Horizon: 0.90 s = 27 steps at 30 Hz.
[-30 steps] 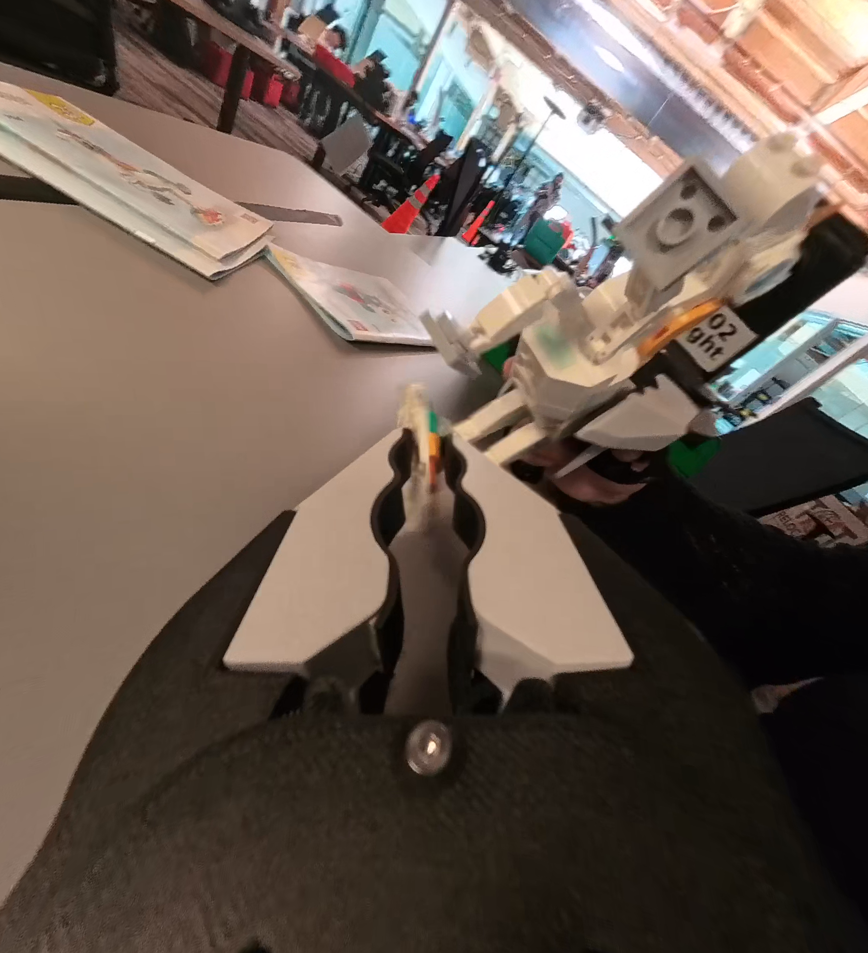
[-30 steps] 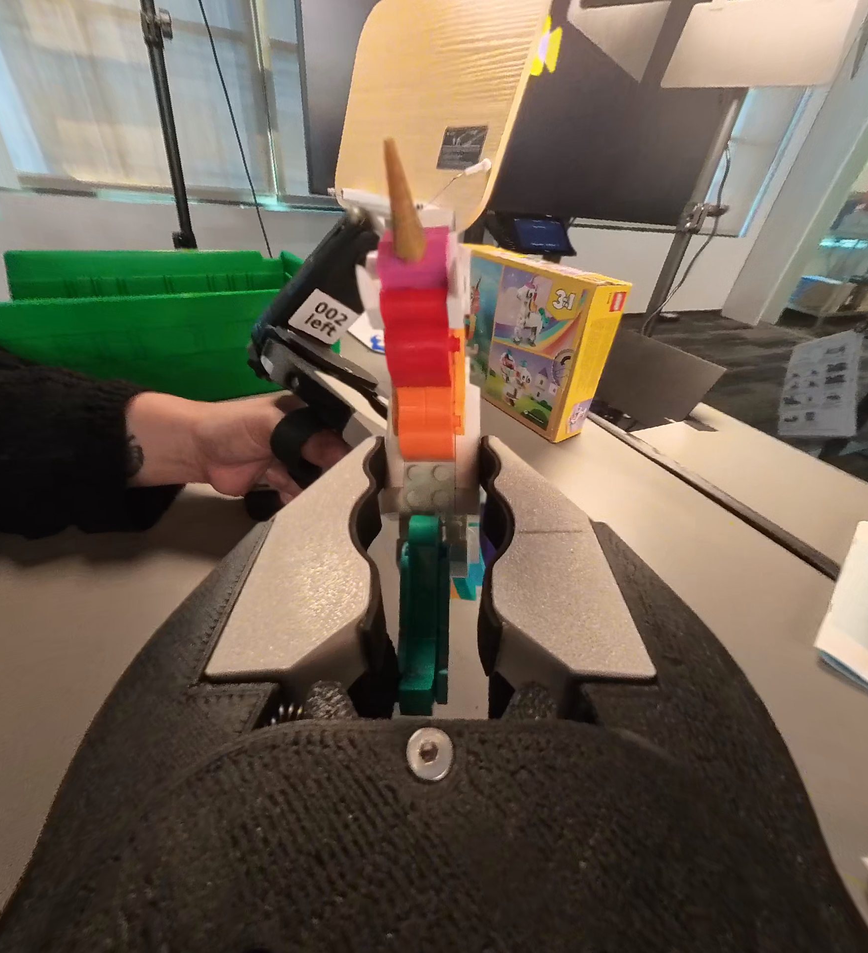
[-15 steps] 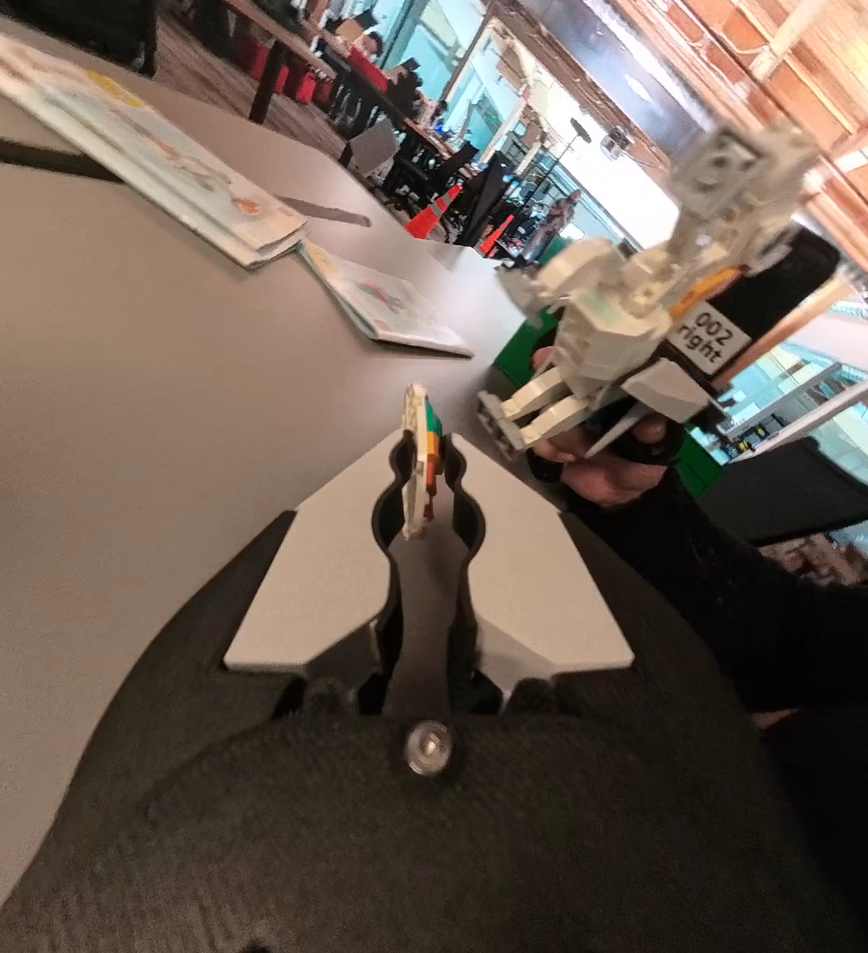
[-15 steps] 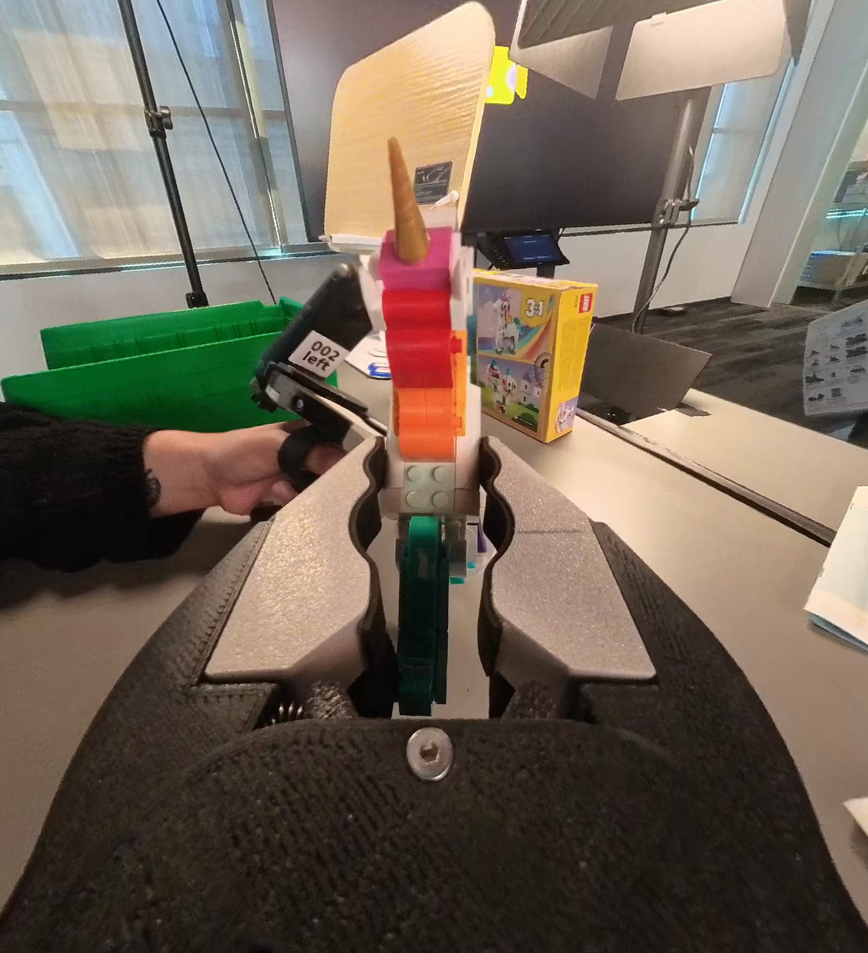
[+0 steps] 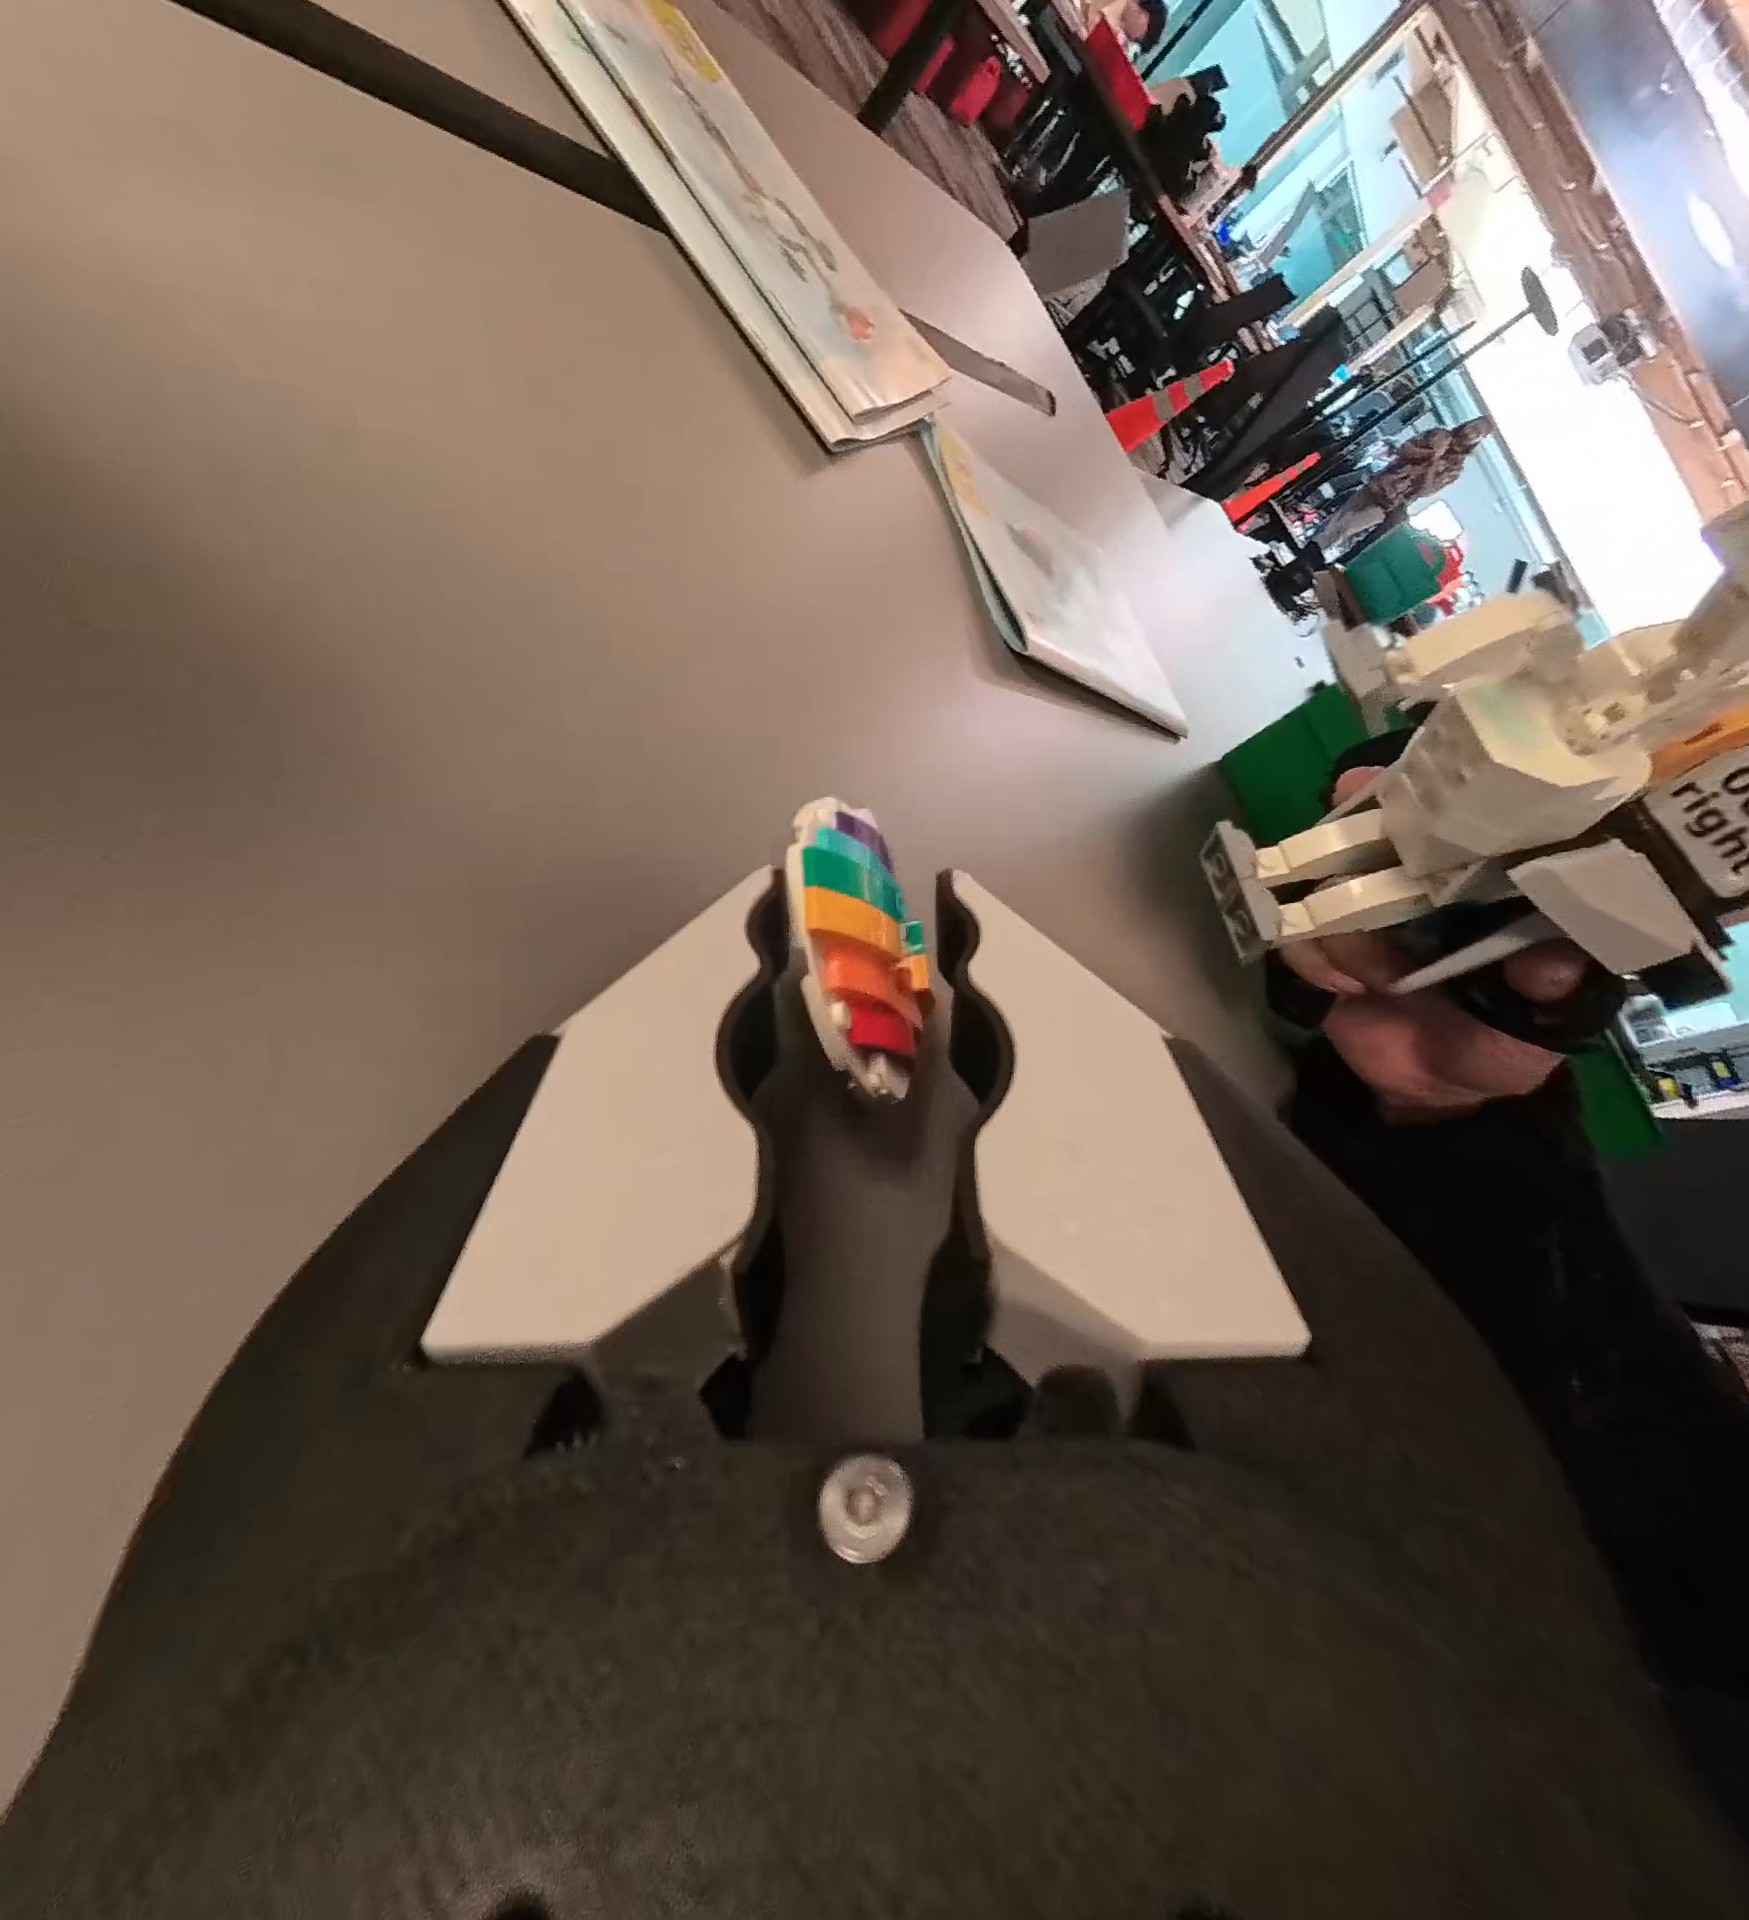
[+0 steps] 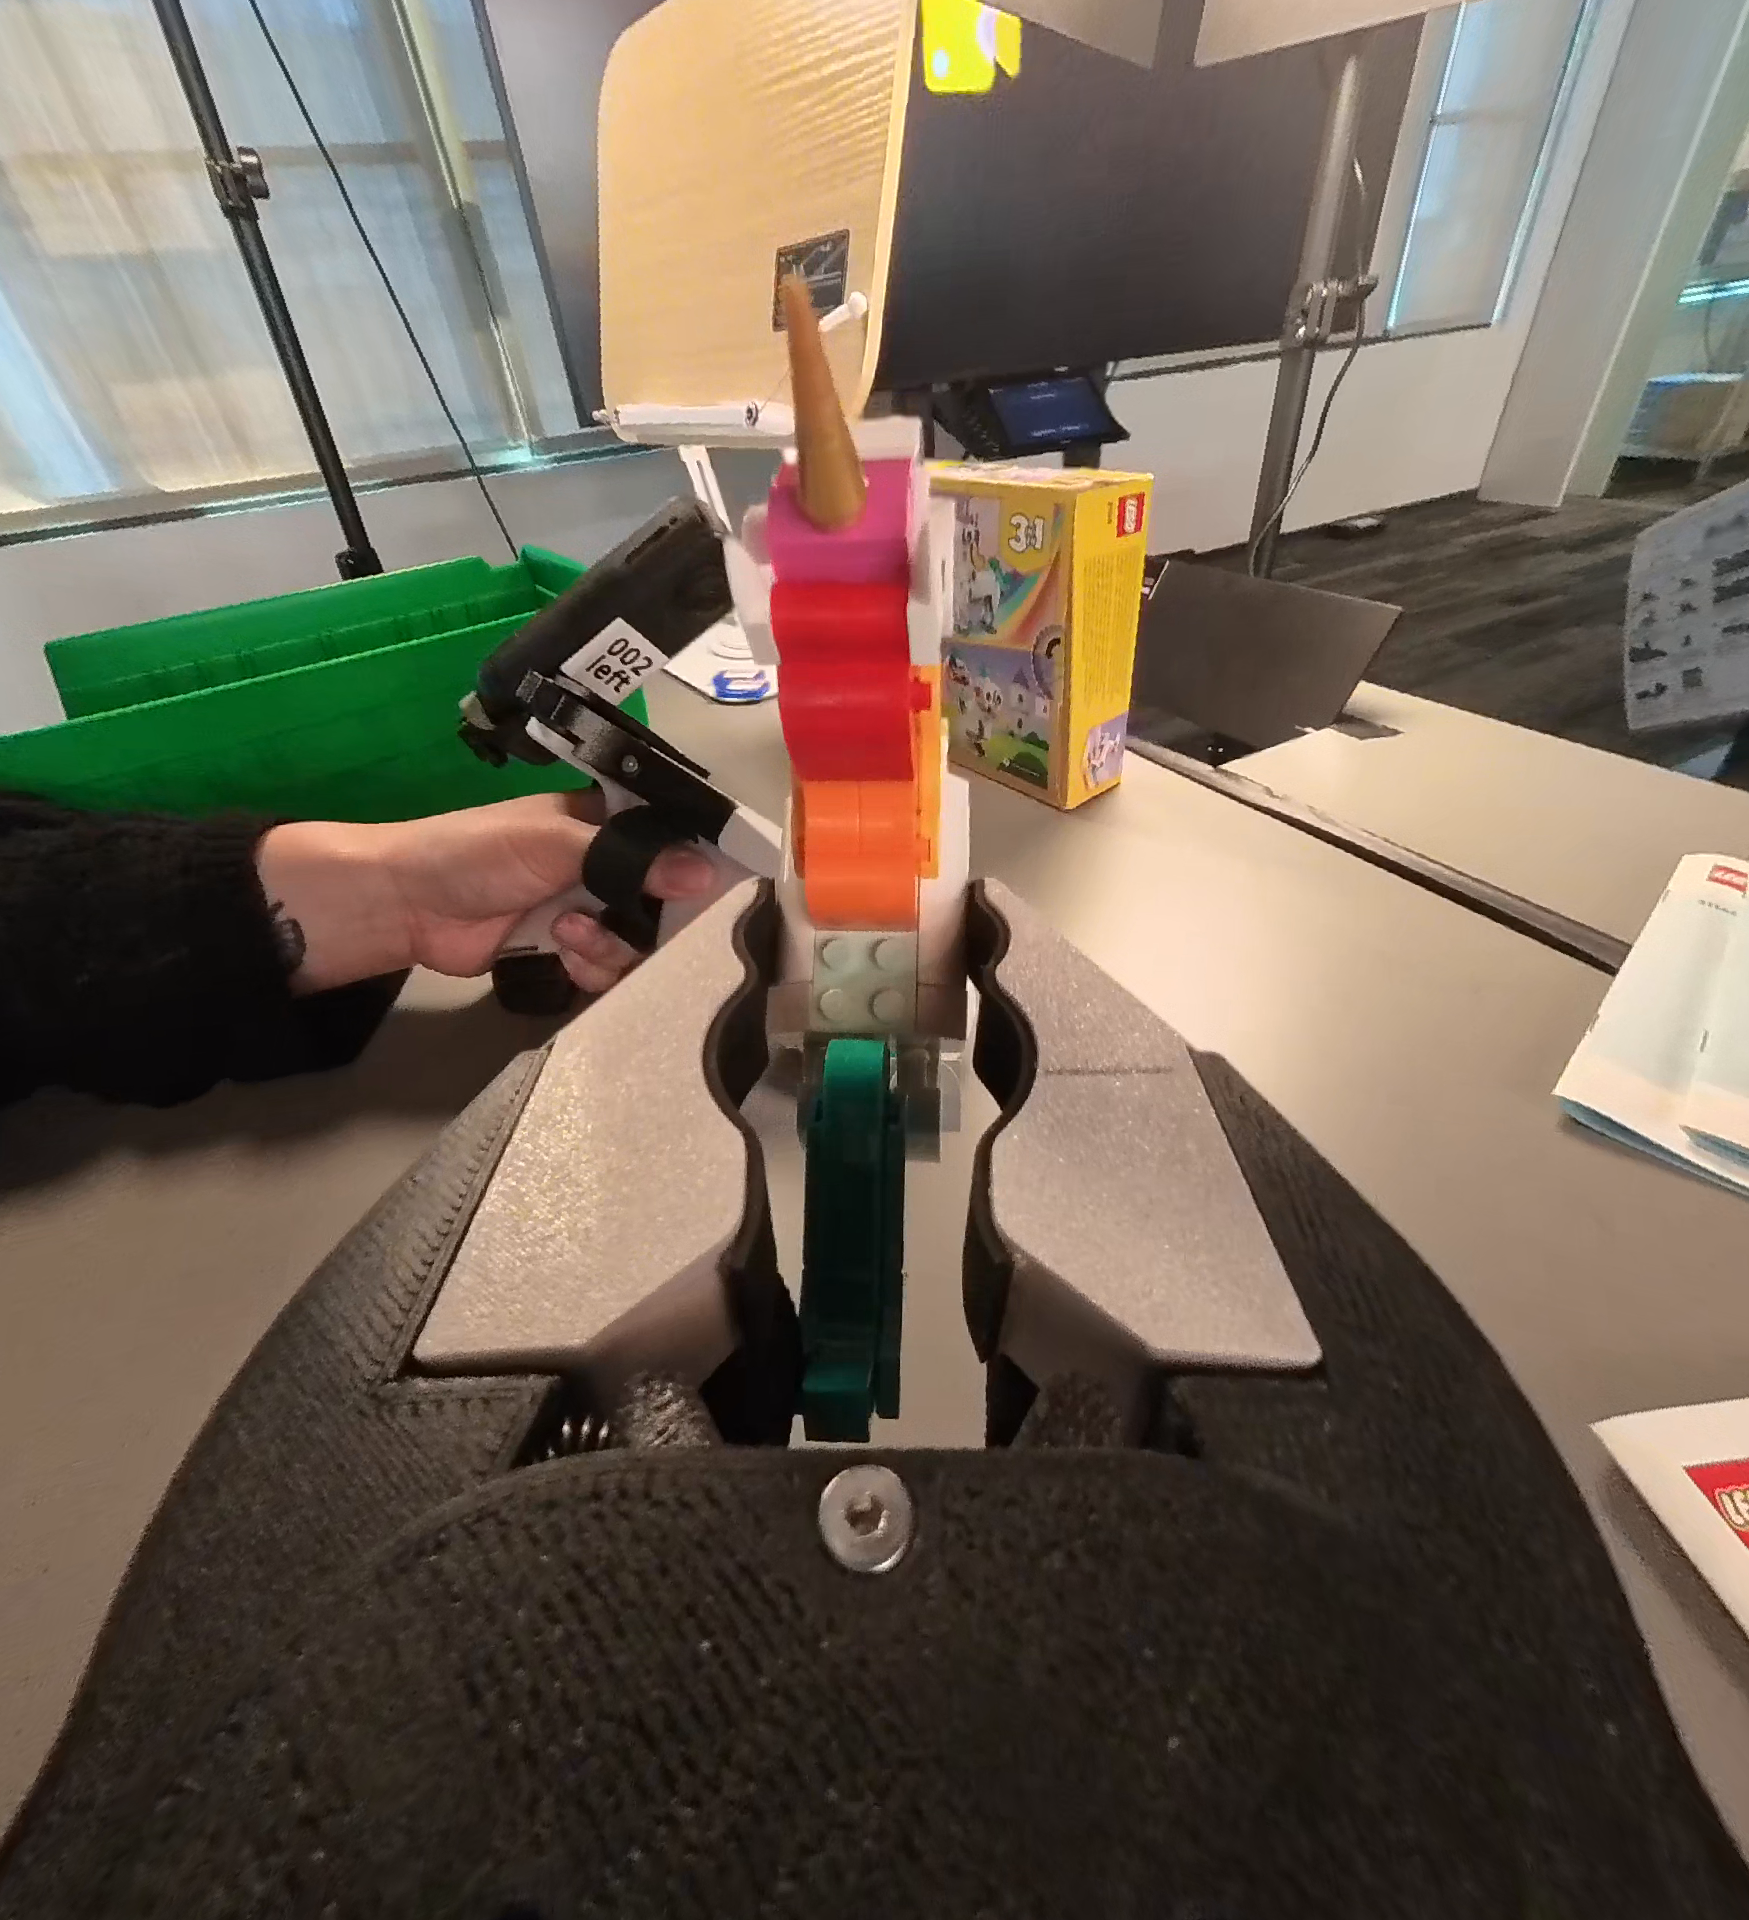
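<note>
My left gripper is shut on a small white plate with rainbow-coloured strips and holds it above the grey table. My right gripper is shut on a brick unicorn with a gold horn, a pink, red and orange mane and a green tail. The unicorn stands upright in the jaws. In the left wrist view the unicorn and the right gripper show at the right edge, apart from the rainbow piece. In the right wrist view the left gripper shows at the left, held by a hand.
Instruction booklets lie on the table, also at the right in the right wrist view. A yellow toy box stands behind the unicorn. Green bins are at the back left. A tan panel and a dark screen stand behind.
My left gripper has swung away to the left and rolled, so the rainbow face of its piece now shows. The unicorn has drifted to the right edge of that view. Both grips hold.
</note>
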Each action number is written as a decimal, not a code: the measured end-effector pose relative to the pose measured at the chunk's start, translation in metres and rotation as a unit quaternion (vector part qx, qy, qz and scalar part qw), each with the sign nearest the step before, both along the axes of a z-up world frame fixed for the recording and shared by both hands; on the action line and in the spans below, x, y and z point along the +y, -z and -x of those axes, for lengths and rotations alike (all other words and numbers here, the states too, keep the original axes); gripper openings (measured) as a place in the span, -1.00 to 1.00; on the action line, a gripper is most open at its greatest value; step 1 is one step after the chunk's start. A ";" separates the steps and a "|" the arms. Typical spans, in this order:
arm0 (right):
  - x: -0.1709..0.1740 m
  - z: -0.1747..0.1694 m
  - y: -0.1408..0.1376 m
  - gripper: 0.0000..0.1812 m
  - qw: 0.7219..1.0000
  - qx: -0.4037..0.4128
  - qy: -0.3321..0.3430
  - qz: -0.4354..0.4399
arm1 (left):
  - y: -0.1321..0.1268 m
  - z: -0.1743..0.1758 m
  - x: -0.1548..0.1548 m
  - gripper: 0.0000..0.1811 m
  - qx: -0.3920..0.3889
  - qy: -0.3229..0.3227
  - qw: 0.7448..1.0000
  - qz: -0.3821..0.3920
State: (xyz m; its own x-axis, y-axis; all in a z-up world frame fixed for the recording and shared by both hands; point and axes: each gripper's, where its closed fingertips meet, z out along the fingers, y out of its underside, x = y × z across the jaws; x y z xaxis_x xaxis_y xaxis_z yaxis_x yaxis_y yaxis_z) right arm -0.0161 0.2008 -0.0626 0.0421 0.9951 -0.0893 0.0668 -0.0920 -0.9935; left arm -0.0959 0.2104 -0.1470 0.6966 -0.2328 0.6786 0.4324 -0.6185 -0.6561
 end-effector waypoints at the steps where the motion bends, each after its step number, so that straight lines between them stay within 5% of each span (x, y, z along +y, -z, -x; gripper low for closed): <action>1: 0.001 0.000 0.001 -0.62 1.000 -0.002 0.000 0.003 | 0.001 0.002 0.001 -0.65 0.006 -0.007 1.000 0.001; 11: 0.007 -0.006 0.006 -0.62 0.998 0.010 -0.010 0.061 | -0.011 0.025 0.009 0.06 0.084 -0.107 0.989 -0.050; 15: 0.001 -0.007 -0.002 -0.62 0.989 0.052 -0.053 0.127 | -0.045 0.001 0.002 0.21 0.073 -0.048 0.981 -0.173; 22: -0.016 -0.007 -0.014 -0.62 0.964 0.104 -0.138 0.201 | -0.080 -0.058 -0.032 -0.01 -0.054 0.120 0.955 -0.267; 27: -0.028 -0.006 -0.023 -0.61 0.948 0.129 -0.181 0.228 | -0.085 -0.064 -0.041 -0.13 -0.122 0.157 0.945 -0.261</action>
